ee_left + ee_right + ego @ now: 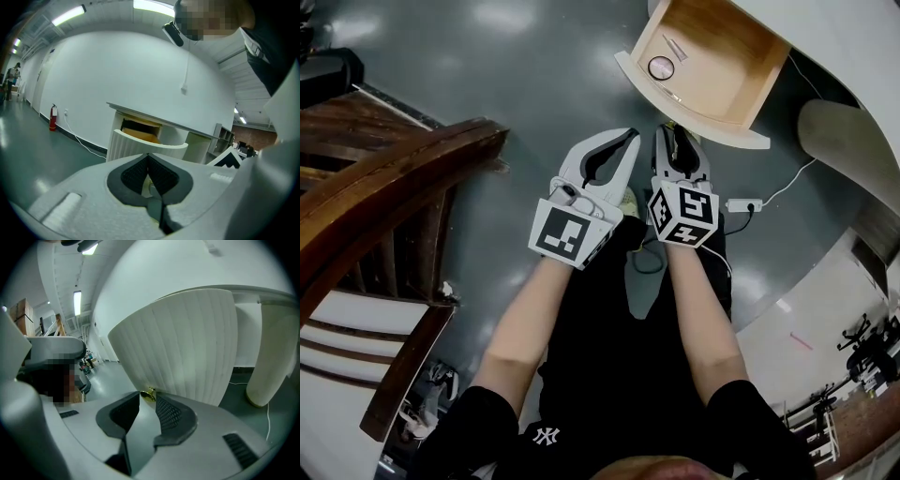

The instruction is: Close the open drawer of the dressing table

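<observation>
The dressing table's drawer (694,114) stands pulled out at the top of the head view, with a wooden inside and a curved white fluted front. In it lie a round object (661,67) and a thin stick (675,47). My right gripper (678,139) sits just before the drawer front (187,343), jaws open. The small gold knob (148,394) is at its fingertips, and no pad presses on it. My left gripper (622,142) hangs beside it on the left, tips together and empty; in its own view my left gripper (148,157) faces the drawer (150,145) from further off.
A dark wooden chair (384,206) stands close on the left. A power strip (741,204) with its cable lies on the grey floor to the right. The table's white top (853,37) and curved leg (839,141) are at the right. A fire extinguisher (53,117) stands by the far wall.
</observation>
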